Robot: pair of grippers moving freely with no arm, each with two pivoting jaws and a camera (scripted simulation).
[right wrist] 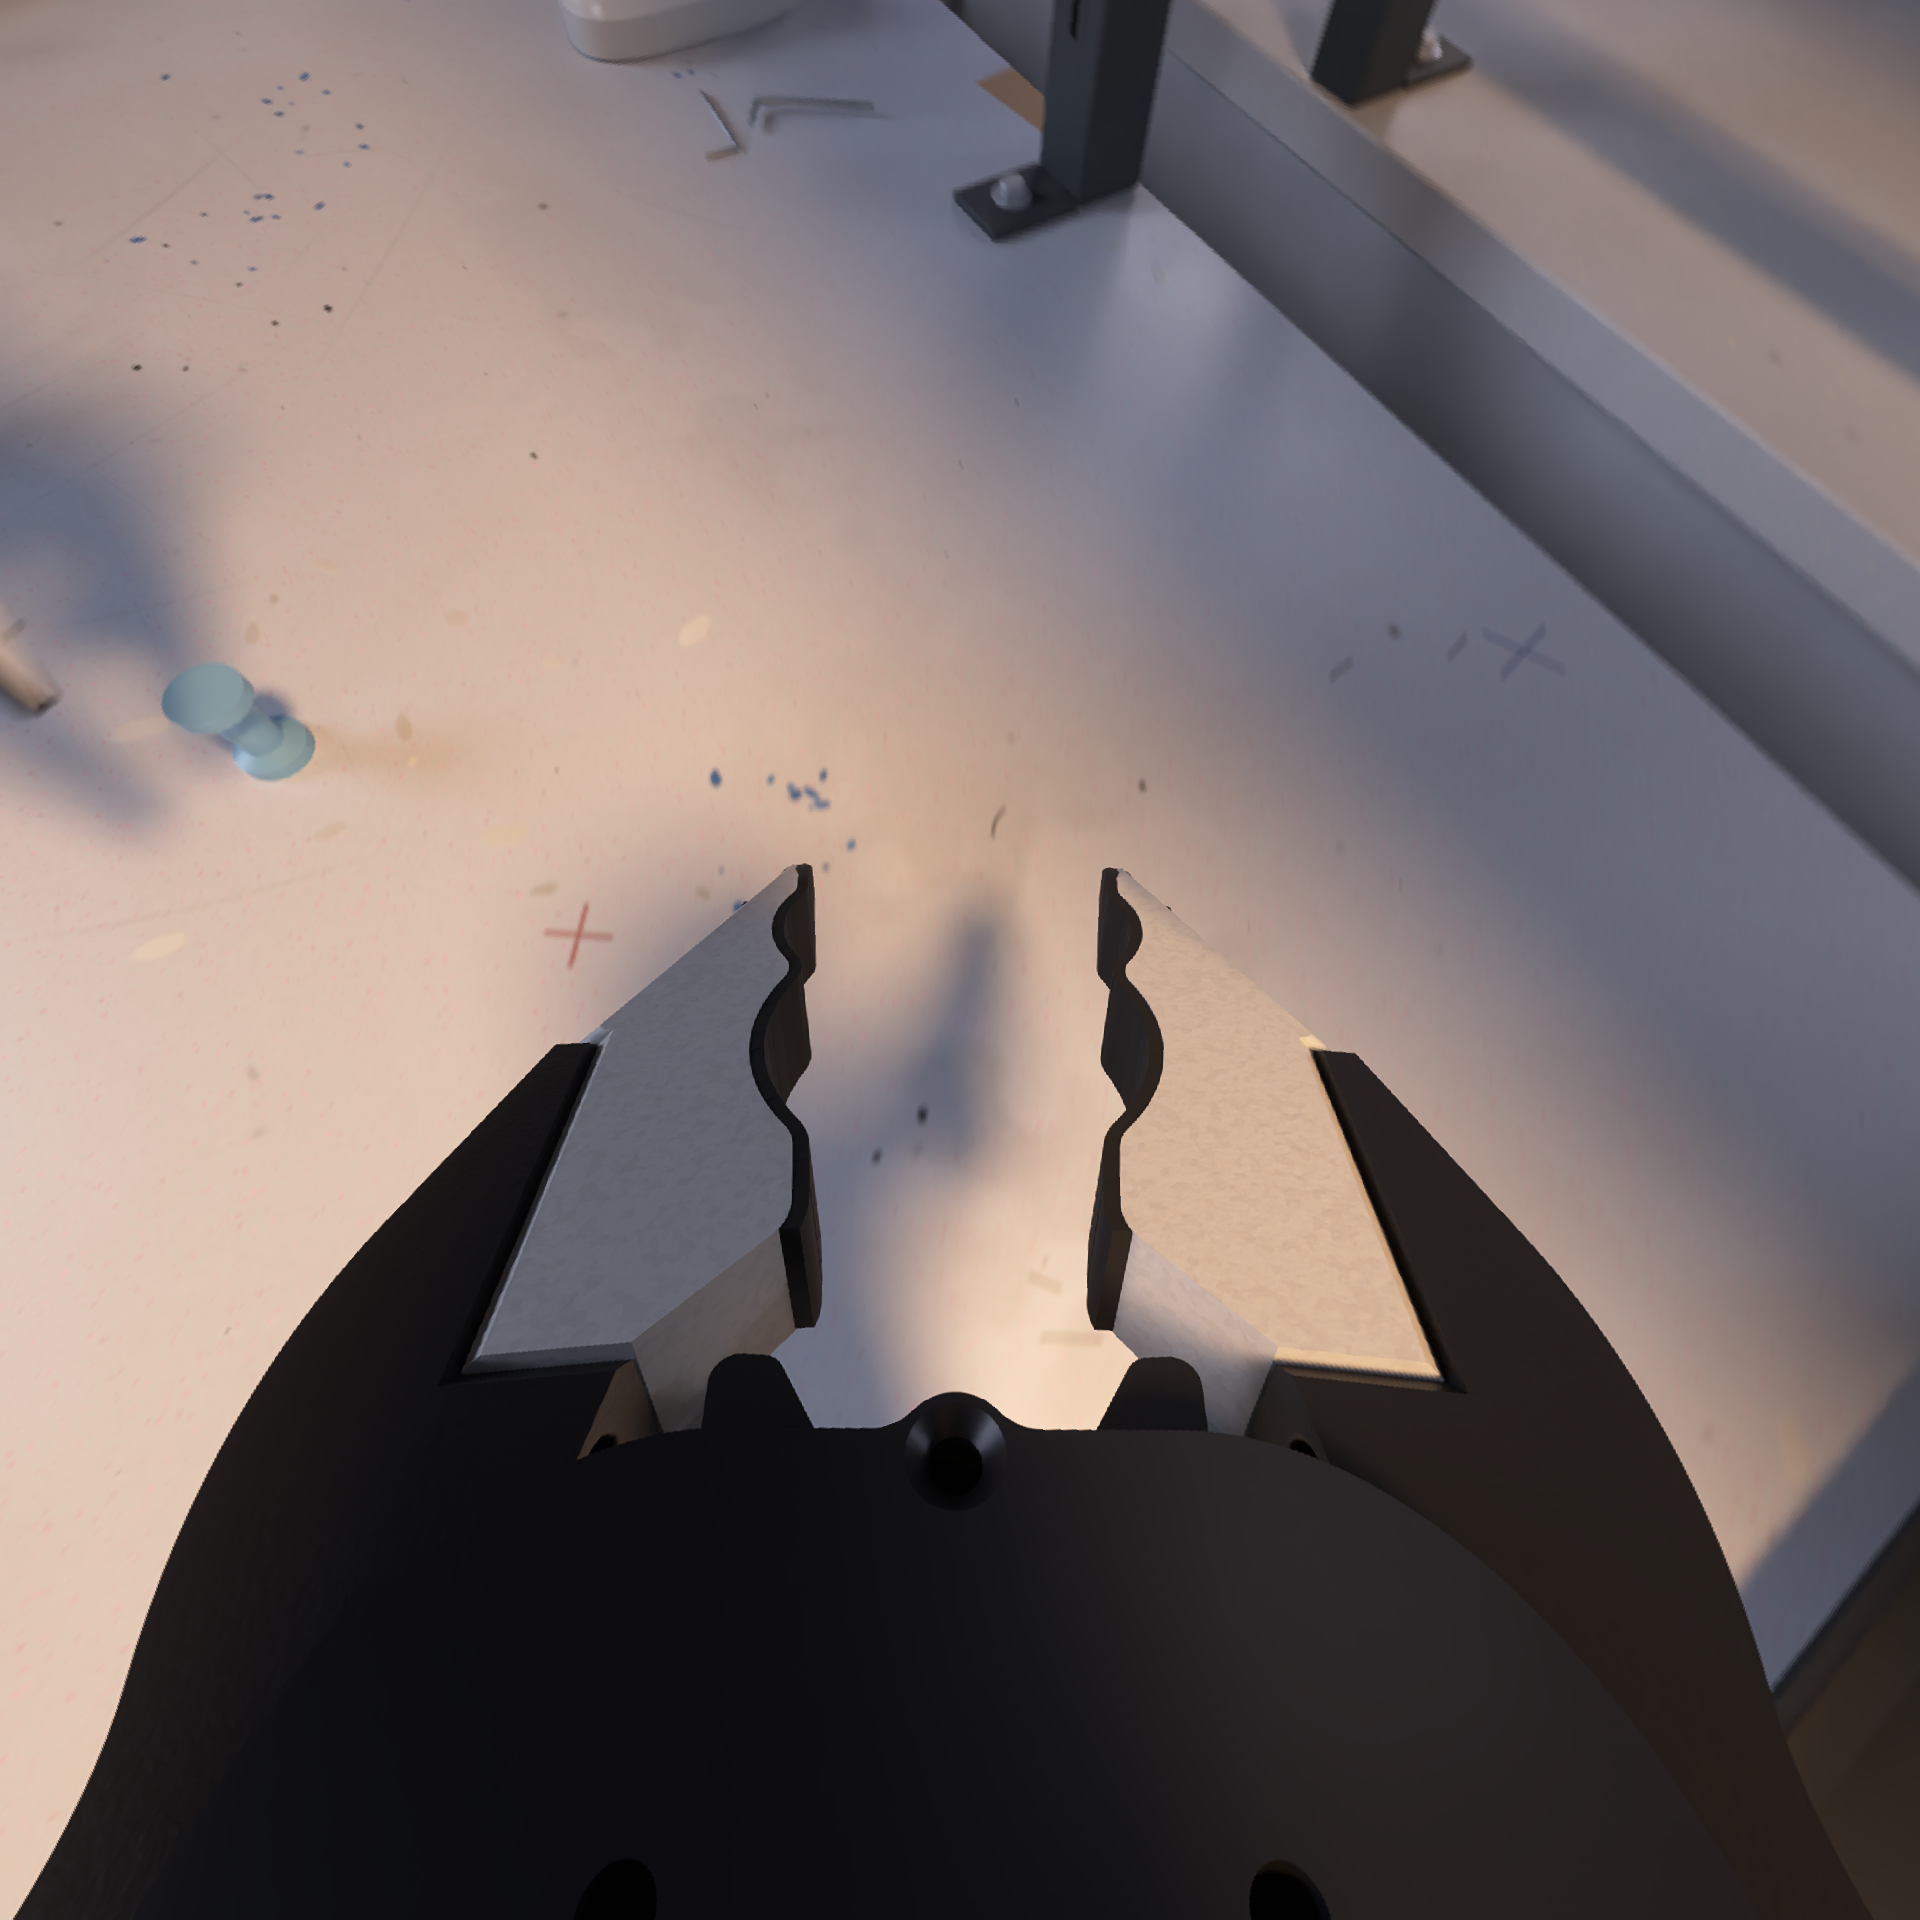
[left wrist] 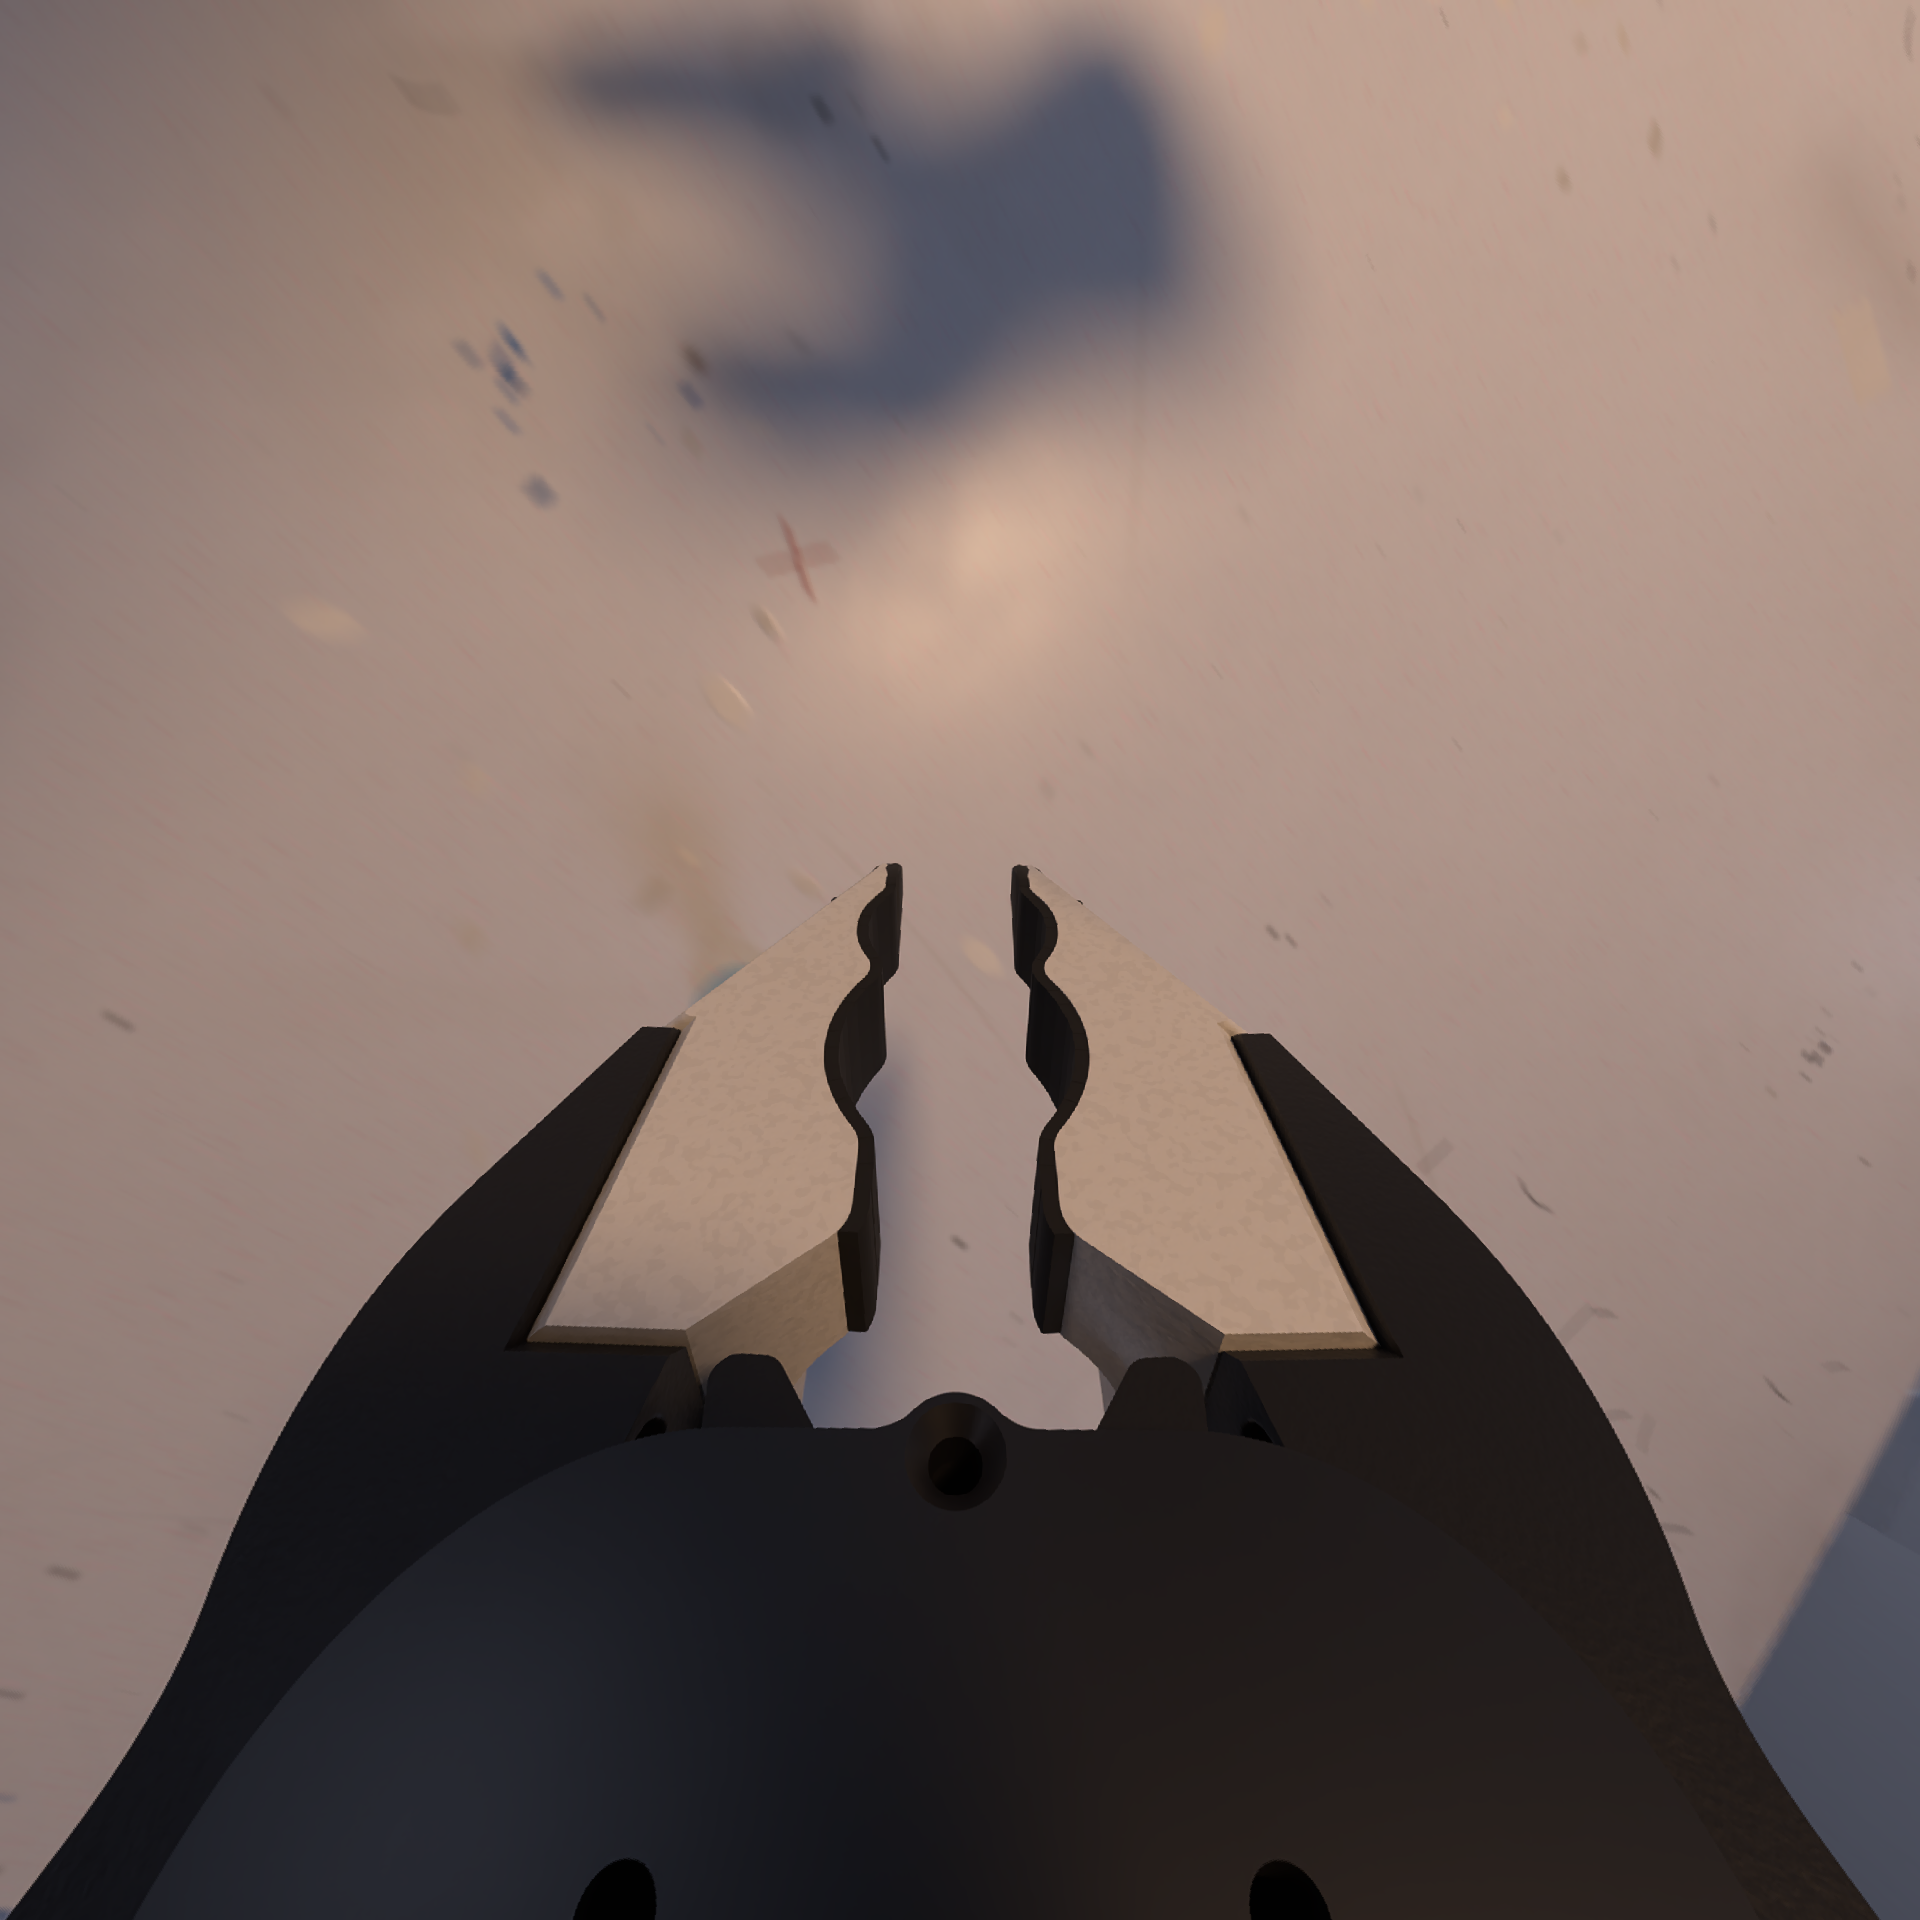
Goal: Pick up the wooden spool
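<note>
A small pale blue-green spool (right wrist: 237, 722) lies on its side on the white table (right wrist: 935, 520), at the far left of the right wrist view. My right gripper (right wrist: 956, 883) is open and empty, above the table, well to the right of the spool and nearer to me. My left gripper (left wrist: 956, 878) is empty, its jaws a narrow gap apart, over a blurred stretch of the table (left wrist: 1455, 623). The spool does not show in the left wrist view. A pale tapered tip (right wrist: 26, 675) pokes in at the left edge beside the spool; I cannot tell what it is.
A dark metal post (right wrist: 1081, 114) on a bolted foot stands at the back, with a grey rail (right wrist: 1558, 416) running along the table's right side. A white object (right wrist: 665, 21) sits at the far edge. A red cross mark (right wrist: 578, 933) lies left of my right fingers.
</note>
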